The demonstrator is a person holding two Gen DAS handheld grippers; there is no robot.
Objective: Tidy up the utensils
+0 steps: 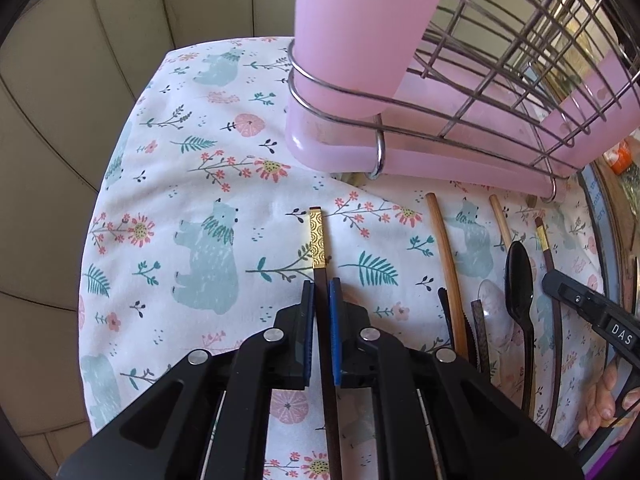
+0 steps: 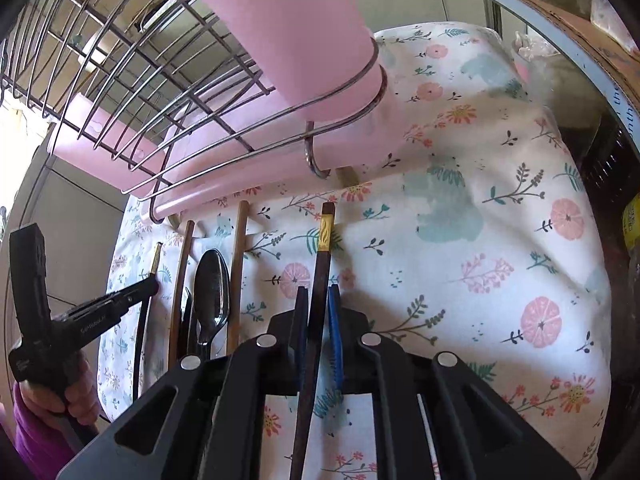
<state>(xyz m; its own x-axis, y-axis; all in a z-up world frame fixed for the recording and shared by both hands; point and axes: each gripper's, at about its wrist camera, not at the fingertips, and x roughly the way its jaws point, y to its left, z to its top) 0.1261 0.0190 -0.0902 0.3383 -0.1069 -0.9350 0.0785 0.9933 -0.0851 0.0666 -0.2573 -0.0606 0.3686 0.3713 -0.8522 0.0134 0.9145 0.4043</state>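
My left gripper [image 1: 322,284] is shut on a dark chopstick with a gold patterned end [image 1: 317,240], held over the floral cloth. My right gripper [image 2: 318,292] is shut on a matching dark chopstick with a gold band [image 2: 325,236]. Between them several utensils lie in a row on the cloth: two wooden chopsticks [image 1: 444,248] [image 2: 240,248], a black spoon [image 1: 519,280] [image 2: 212,292], a clear spoon [image 1: 494,308] and a serrated knife [image 1: 448,312]. The right gripper [image 1: 580,300] shows in the left wrist view, the left gripper [image 2: 120,300] in the right wrist view.
A pink dish rack with a wire basket [image 1: 500,92] [image 2: 180,100] stands at the back of the cloth [image 1: 192,184], just beyond the utensil row. A shelf edge with boxes [image 2: 592,20] borders the right side. A tiled wall [image 1: 80,60] lies left.
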